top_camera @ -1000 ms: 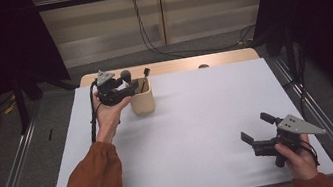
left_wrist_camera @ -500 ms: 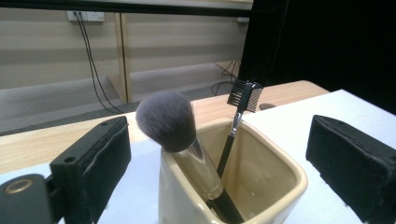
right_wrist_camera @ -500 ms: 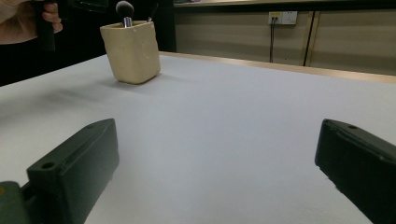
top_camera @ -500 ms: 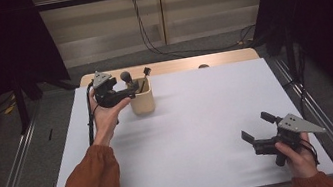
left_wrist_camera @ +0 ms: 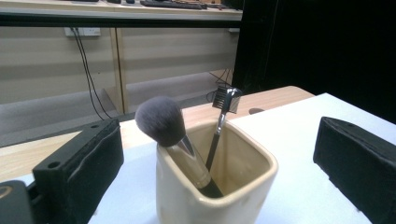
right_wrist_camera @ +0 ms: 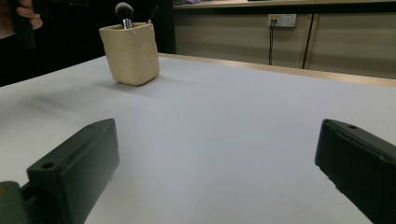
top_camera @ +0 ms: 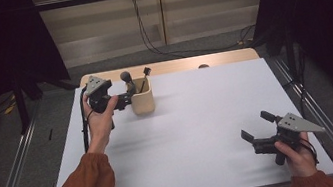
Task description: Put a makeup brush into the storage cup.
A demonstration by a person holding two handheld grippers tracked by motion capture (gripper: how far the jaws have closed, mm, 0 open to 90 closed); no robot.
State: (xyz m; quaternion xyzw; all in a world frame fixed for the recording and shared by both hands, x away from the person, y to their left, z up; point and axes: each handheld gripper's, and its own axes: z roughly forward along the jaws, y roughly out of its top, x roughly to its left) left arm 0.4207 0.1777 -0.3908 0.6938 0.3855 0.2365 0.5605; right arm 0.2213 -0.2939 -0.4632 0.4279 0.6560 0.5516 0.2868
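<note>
Left gripper [top_camera: 125, 99] held at the far left of the table [top_camera: 199, 118], jaws just opened wide and released, gripping nothing. Cream cup [left_wrist_camera: 212, 186] standing upright straight ahead between the two jaws, apart from both, with the powder brush [left_wrist_camera: 170, 135] leaning inside beside a small comb brush [left_wrist_camera: 223, 109]. Right gripper [top_camera: 256, 132] near the right front edge, jaws spread, empty, well apart from the cup.

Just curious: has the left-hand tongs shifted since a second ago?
Yes. The left tongs drew back from the cup toward the table's left edge, jaws just opening, nothing between them.
</note>
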